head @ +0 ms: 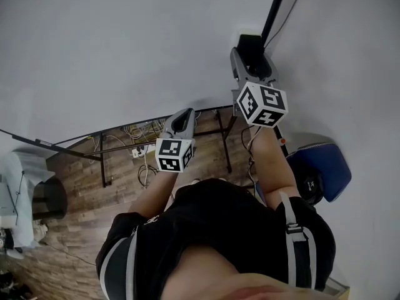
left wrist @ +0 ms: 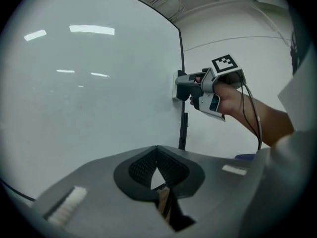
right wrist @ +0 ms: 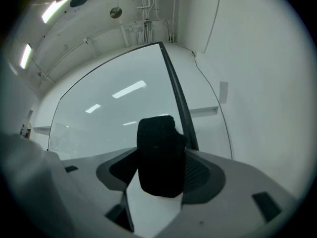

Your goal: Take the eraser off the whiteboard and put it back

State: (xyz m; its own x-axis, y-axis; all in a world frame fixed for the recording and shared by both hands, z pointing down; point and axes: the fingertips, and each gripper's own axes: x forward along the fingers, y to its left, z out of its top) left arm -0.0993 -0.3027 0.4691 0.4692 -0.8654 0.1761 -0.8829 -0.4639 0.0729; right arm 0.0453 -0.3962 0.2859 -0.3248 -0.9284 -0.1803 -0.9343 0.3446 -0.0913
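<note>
The eraser [right wrist: 157, 155] is seen between the spread jaws of the right tool [left wrist: 182, 86], against the whiteboard [left wrist: 99, 93] by its edge, apparently so it can be stuck back. The left tool [left wrist: 157, 155] is pressed together, empty.

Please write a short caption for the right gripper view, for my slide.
The right tool with a black eraser between its jaws, in front of the whiteboard, near its dark edge.

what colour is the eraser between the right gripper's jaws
The block-shaped eraser is black, clearest in the right gripper view.
</note>
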